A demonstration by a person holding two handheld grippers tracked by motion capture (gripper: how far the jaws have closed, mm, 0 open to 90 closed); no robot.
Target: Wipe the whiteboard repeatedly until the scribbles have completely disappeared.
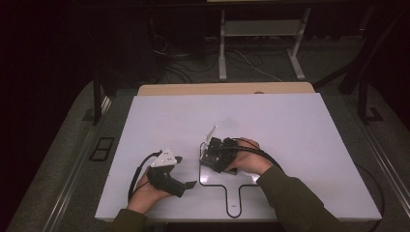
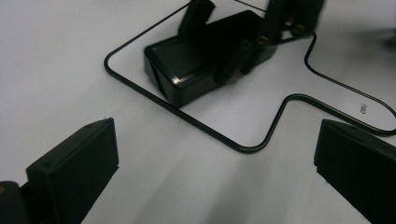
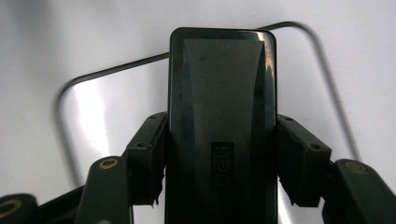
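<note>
A black oblong case (image 3: 222,107) marked "deli" lies flat on the white board (image 1: 270,121), inside a black paddle-shaped outline (image 1: 212,185). My right gripper (image 3: 222,158) is shut on the case's two long sides. In the high view this gripper (image 1: 209,153) sits at the board's middle front, over the outline's upper left corner. My left gripper (image 1: 186,171) rests to the left of the outline, open and holding nothing. In the left gripper view its jaws (image 2: 215,158) stand wide apart, facing the case (image 2: 187,56) and the outline (image 2: 187,119).
The board's near edge (image 1: 193,218) runs just below both hands. A wooden strip (image 1: 222,89) lines the far side. Beyond it are white desk legs (image 1: 222,48) and cables on a dark floor. Bare board stretches to the right and the back.
</note>
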